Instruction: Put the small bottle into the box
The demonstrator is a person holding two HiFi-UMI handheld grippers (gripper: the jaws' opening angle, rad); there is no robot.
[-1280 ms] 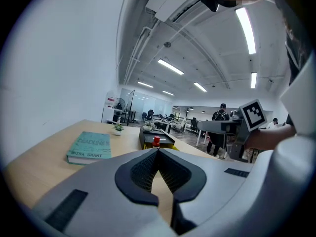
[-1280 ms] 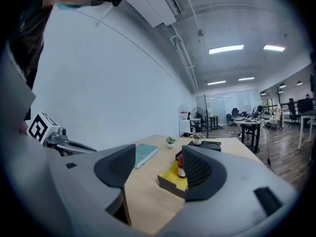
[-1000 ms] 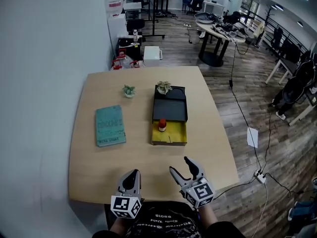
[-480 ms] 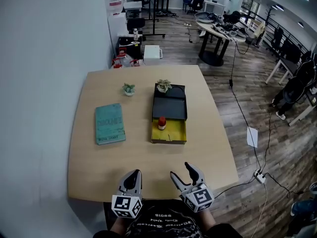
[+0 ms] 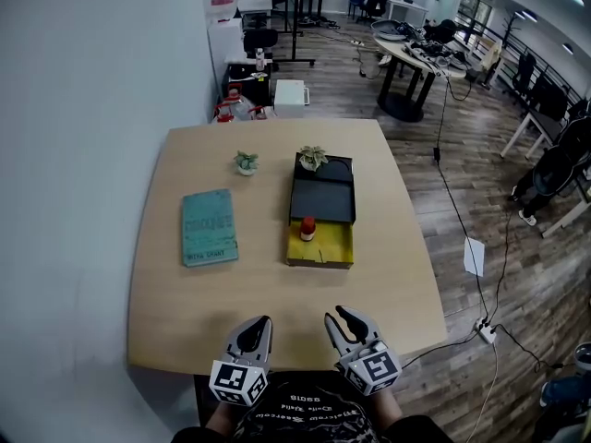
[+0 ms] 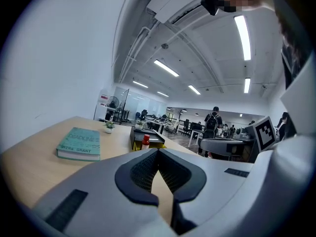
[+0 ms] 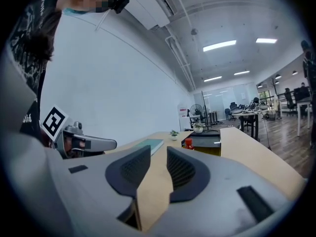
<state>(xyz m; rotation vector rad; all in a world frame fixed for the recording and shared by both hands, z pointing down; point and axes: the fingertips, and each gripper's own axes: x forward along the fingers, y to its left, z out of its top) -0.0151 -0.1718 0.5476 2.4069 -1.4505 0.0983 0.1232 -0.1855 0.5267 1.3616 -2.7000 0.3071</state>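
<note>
Plainly, the coming move turned on where the small bottle lay from the two tools. At the far left of the worktop [image 5: 185,303] lay a teal book [image 5: 210,228], flat and well clear of everything else. The left tool [image 5: 259,324] hung over the near edge with its tips together and nothing between them. Far beyond it stood a small potted plant [image 5: 246,161].

The small bottle [image 5: 307,228] with its red cap stood upright, so its long axis ran straight up. It was well away on the far side of both tools, to the right of the left tool's line and slightly left of the right tool's. It seemed to us to stand inside the yellow tray [image 5: 328,247] of the box, in the tray's far left corner, close against the black half [image 5: 323,197]. We saw nothing else in the tray. A second plant [image 5: 313,158] sat at the black half's far end, though we could not tell whether it was inside or just behind.

The right tool [image 5: 334,317] was also at the near edge. Its jaws had just been closing, yet a gap remained between them with only bare worktop showing through. We judged the right tool slightly the nearer to the bottle.
</note>
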